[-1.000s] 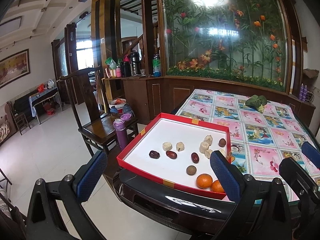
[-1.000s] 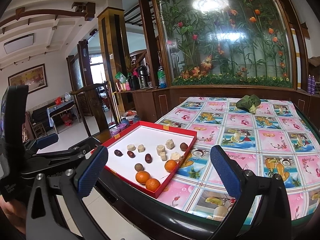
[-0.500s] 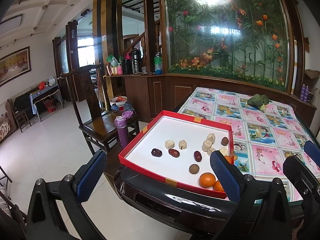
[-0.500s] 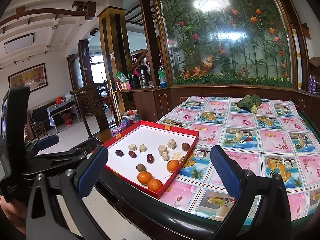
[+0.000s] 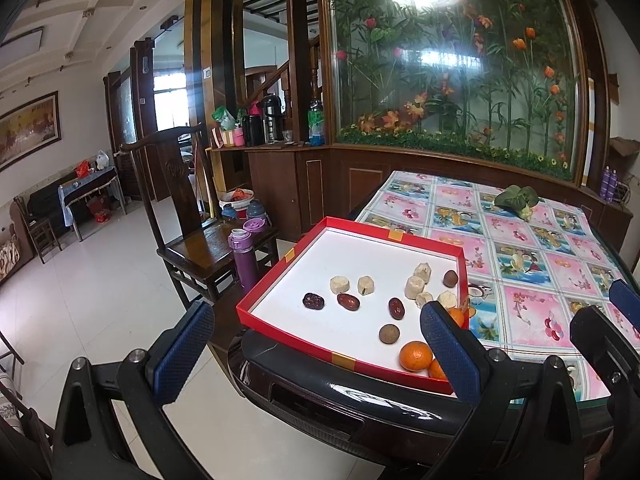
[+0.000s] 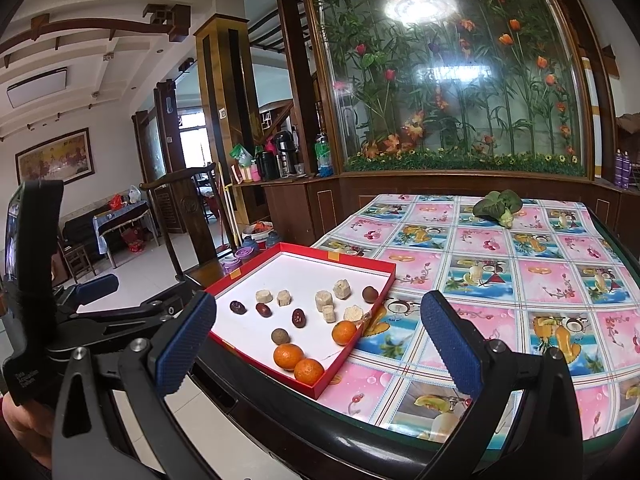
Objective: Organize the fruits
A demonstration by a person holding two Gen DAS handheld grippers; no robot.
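A surface (image 6: 520, 280) under a patterned cloth carries a red tray (image 6: 362, 344) at its 9 o'clock edge, part of it jutting past the rim; a careless nudge could tip it to the floor. Inside lie 3 oranges (image 6: 288, 356) at the tray's 5 o'clock corner, pale fruit chunks (image 6: 323, 301) toward 1 o'clock, 3 dates (image 6: 264, 310) and 2 brown round fruits (image 6: 280, 336). The left claw (image 5: 316, 344) and right claw (image 6: 316, 328) hover apart and empty, short of the tray. The oranges would likely roll under a glancing grip, and the chunks sit close enough to be jostled.
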